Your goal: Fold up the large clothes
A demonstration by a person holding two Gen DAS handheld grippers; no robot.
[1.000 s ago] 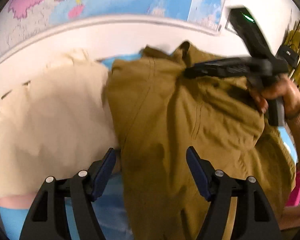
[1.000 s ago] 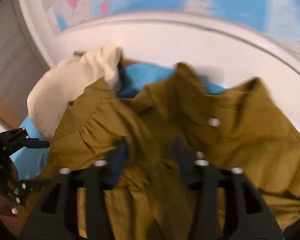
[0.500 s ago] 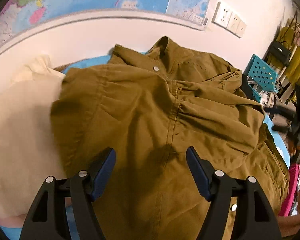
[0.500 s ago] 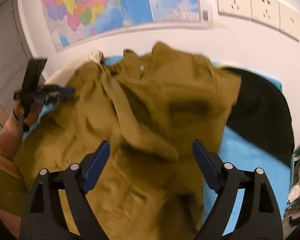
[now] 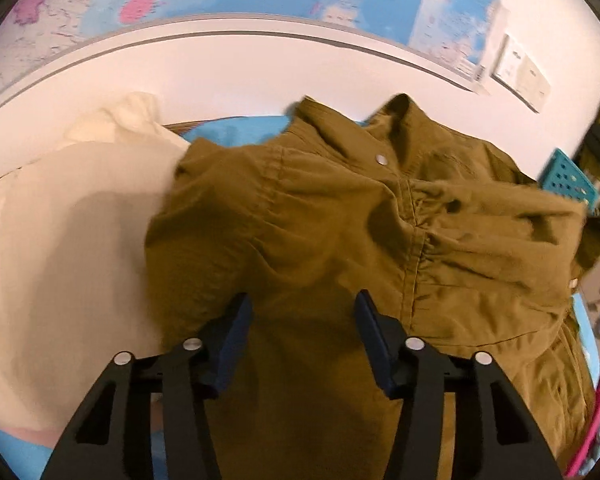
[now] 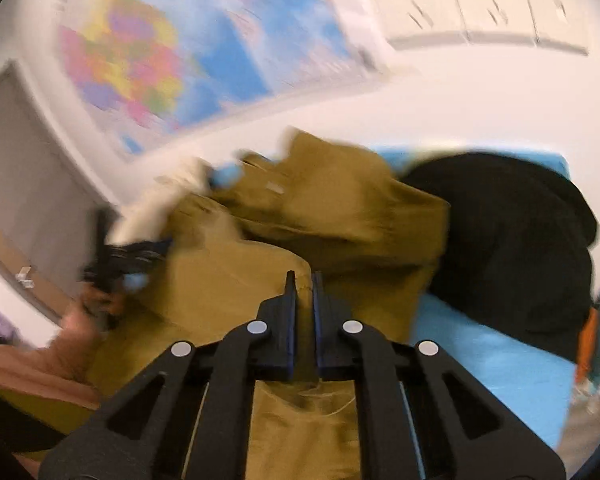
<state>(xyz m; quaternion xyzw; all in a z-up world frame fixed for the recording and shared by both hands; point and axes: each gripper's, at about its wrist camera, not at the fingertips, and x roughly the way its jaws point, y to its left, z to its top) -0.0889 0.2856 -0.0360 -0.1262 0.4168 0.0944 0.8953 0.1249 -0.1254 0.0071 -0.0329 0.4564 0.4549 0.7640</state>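
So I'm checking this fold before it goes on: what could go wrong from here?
The right gripper pinches only a thin edge of the olive jacket, so the cloth might slip out. The left gripper is open above the jacket, leaving that side unheld. The cream garment lies against it and could get dragged along.

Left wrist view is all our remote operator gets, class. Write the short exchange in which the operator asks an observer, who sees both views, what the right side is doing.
Operator: I see the olive jacket under my open left hand-held gripper. Where is the right one?
Observer: The right hand-held gripper is shut on a raised fold of the olive jacket.
Operator: What lies beyond the jacket's far right edge?
Observer: A black garment lies beside it on the blue surface.
Operator: Anything on the wall there?
Observer: A row of white sockets, right of the map.
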